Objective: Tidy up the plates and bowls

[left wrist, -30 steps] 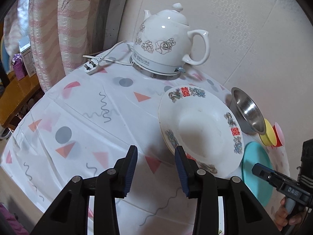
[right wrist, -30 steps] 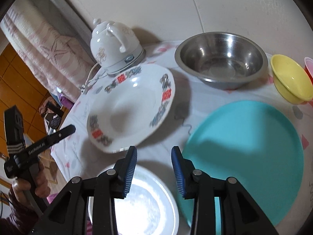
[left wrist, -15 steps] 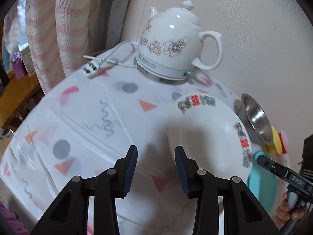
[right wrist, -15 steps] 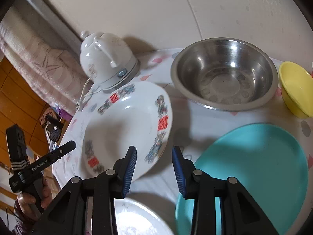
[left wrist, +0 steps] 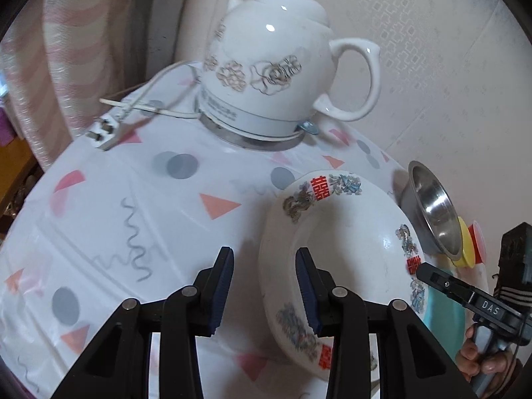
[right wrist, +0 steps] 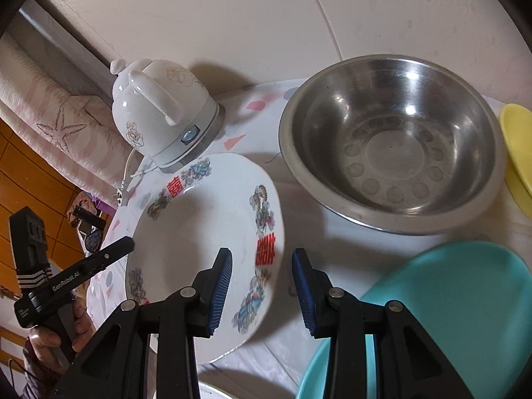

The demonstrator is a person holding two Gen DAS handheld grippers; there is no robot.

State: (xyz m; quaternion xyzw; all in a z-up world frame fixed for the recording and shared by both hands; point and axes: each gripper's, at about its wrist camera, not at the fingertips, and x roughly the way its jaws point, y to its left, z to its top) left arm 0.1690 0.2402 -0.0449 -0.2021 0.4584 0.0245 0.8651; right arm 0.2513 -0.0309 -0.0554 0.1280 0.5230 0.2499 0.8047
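A white deep plate with red and blue decoration (left wrist: 345, 249) (right wrist: 199, 232) lies on the patterned tablecloth. My left gripper (left wrist: 264, 287) is open, its jaws astride the plate's left rim. My right gripper (right wrist: 261, 287) is open, its jaws astride the plate's right rim. A steel bowl (right wrist: 389, 143) (left wrist: 434, 206) stands behind the plate. A teal plate (right wrist: 445, 312) (left wrist: 442, 316) lies to its right. A yellow bowl (right wrist: 518, 146) (left wrist: 465, 242) sits at the far right, with a red dish (left wrist: 478, 242) beyond it.
A white ceramic kettle (left wrist: 276, 66) (right wrist: 159, 119) stands on its base at the back by the wall, its cord and plug (left wrist: 106, 129) lying to the left. A pink striped curtain (left wrist: 60, 50) hangs at the left. Another white plate's rim (right wrist: 212, 390) shows at the bottom.
Both grippers have moved forward and closer to the decorated plate, so its rims now lie between their jaws. The plate itself has not moved.
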